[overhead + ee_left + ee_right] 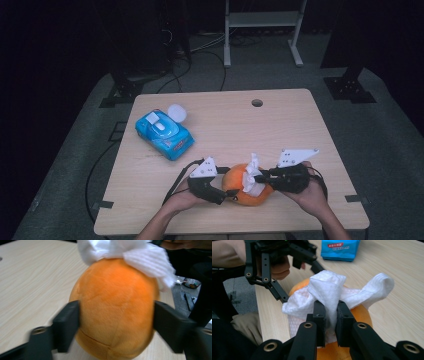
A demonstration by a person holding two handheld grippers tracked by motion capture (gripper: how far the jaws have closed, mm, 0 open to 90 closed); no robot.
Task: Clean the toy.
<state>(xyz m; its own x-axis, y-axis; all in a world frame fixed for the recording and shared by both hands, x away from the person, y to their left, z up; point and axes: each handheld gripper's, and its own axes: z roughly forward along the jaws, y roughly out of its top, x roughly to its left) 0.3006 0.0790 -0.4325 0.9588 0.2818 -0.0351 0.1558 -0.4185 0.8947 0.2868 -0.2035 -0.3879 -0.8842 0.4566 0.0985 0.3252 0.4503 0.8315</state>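
So the orange plush ball (242, 190) is sitting at the lower middle of the high view, and the left gripper (226, 196) is squeezing it from the left, jaws clamped on both flanks. The right gripper (329, 322) is pinching the white wipe (329, 293) tight and pressing it onto the ball's top-right side, so the wiping is probably going across the top, toward the left gripper.

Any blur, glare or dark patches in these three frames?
High view: dark surround, table evenly lit, no glare. Left gripper view: the black fingers smear with motion blur; orange plush softly focused. Right gripper view: sharp on the white wipe.
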